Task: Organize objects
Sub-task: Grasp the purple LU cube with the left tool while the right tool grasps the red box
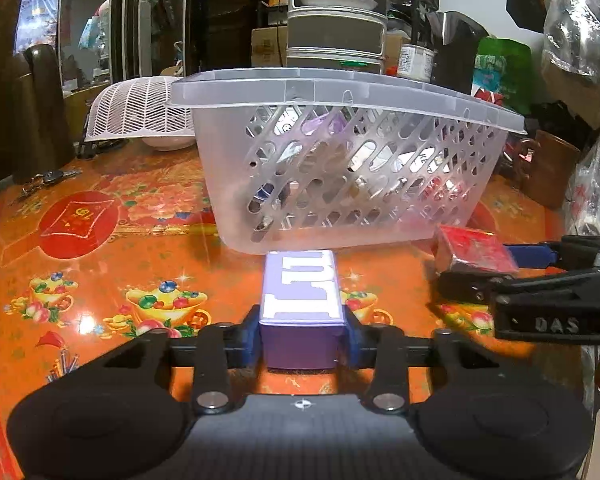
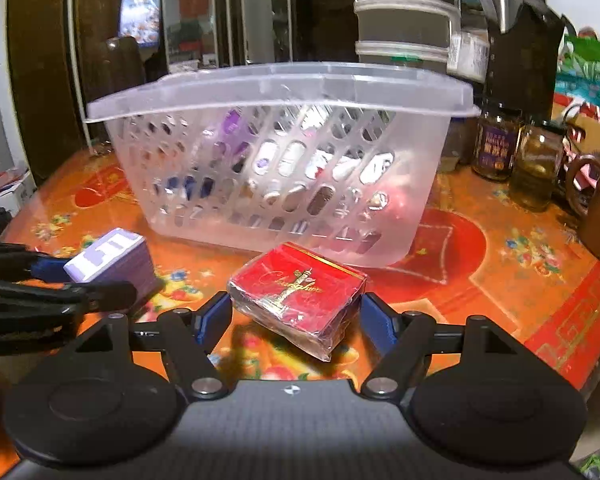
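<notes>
- While my left gripper (image 1: 302, 334) clamps the purple box (image 1: 300, 300) on both sides, the clear basket (image 1: 340, 168) sits just ahead.
- My right gripper (image 2: 296, 316) is spread, red pack (image 2: 296, 296) between its fingers, no clear contact.

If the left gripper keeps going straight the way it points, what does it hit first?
The left gripper, shut on the purple box, points at the clear basket. The box's front end would probably touch the basket's near wall first; it already looks close.
</notes>
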Demonstrator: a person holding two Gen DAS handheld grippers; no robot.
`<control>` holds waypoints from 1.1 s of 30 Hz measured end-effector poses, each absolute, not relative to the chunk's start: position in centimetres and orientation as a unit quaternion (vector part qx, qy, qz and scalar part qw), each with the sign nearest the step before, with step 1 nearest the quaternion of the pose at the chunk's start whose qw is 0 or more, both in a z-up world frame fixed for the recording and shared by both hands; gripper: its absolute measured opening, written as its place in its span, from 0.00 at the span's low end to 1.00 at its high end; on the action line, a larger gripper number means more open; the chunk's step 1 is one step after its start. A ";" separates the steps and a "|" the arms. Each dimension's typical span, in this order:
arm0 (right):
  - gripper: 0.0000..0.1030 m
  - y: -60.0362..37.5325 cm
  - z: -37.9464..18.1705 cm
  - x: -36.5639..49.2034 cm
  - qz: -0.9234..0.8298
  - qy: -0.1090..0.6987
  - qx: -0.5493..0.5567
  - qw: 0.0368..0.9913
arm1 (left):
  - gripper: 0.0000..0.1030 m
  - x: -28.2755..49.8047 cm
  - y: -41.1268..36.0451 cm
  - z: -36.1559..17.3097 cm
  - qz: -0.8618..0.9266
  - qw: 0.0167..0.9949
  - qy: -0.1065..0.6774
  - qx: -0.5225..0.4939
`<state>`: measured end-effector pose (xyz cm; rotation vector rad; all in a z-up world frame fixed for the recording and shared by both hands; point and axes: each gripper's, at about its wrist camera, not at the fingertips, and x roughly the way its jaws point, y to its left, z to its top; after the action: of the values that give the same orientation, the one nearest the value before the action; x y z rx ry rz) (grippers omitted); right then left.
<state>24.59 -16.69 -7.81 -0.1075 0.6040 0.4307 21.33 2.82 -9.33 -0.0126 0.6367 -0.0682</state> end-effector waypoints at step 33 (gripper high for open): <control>0.71 -21.8 -2.9 15.7 0.256 0.208 0.010 0.944 | 0.40 12.7 3.4 -1.9 -0.053 0.974 0.219 -0.019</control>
<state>15.74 -21.77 -2.91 0.0199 0.4248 0.5228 12.71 3.39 -1.85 -0.0387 0.4421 -0.1061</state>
